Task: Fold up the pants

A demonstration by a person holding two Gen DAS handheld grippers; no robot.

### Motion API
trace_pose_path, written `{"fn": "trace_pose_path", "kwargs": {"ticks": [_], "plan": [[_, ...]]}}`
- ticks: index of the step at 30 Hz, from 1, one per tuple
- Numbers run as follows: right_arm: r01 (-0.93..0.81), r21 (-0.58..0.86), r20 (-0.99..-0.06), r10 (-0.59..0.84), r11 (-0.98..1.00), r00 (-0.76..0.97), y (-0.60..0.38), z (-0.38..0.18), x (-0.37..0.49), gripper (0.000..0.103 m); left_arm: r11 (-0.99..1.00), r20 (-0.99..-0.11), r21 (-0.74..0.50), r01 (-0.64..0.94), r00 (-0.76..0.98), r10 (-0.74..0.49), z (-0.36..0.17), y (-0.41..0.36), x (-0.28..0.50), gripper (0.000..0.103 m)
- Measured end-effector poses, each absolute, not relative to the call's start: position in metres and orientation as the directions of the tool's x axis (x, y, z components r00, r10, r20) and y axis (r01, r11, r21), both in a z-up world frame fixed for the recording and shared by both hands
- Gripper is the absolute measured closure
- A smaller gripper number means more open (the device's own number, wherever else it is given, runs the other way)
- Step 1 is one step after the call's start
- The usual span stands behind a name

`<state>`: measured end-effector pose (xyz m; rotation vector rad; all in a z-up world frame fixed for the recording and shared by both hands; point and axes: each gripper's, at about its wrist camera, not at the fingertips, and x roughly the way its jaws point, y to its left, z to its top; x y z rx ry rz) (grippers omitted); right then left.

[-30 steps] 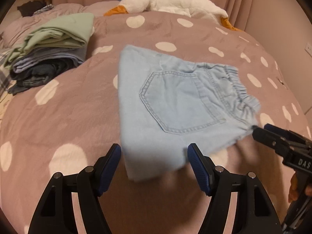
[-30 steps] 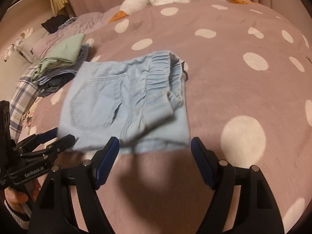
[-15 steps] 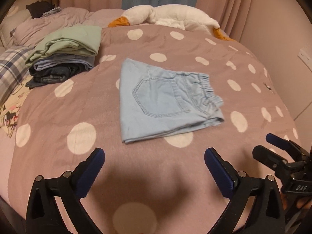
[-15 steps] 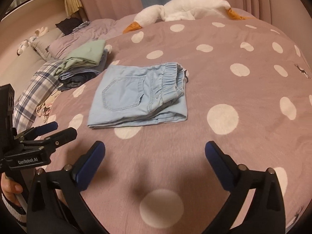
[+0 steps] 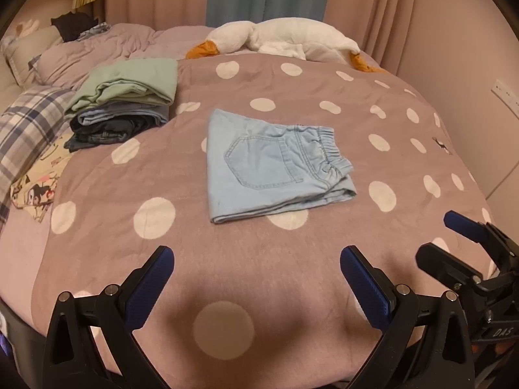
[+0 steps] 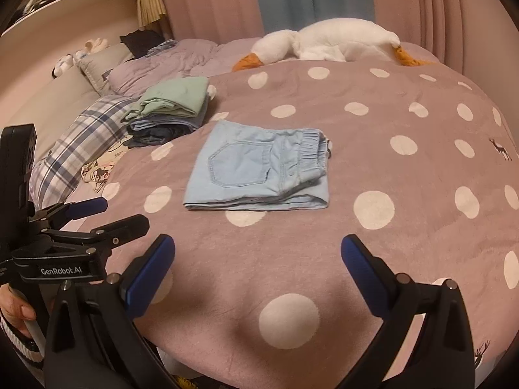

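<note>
Both claws — left claw point(image 5: 256, 287), right claw point(image 6: 258, 274) — are black with blue ribbed pads, silver screws, white lettering.

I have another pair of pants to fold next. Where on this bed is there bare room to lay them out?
The widest bare patch of the dotted blanket is right of the folded light-blue pants, up to the plush goose. A strip between those pants and the open grippers is also free. The left side is crowded: a stack of folded clothes and a plaid pillow.
</note>
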<state>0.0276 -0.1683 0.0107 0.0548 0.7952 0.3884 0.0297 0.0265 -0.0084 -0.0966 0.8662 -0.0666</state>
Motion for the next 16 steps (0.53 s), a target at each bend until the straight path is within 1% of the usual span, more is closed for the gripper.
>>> {"fn": "trace_pose_path", "kwargs": {"ticks": [16], "plan": [[-0.329,0.193,-0.687,0.367,0.924,0.627,-0.1635,0.0095,0.0205,0.000,0.995,-0.755,-0.104,0.007,0.651,-0.083,-0.0037,0.0251,0.0183,0.002]]}}
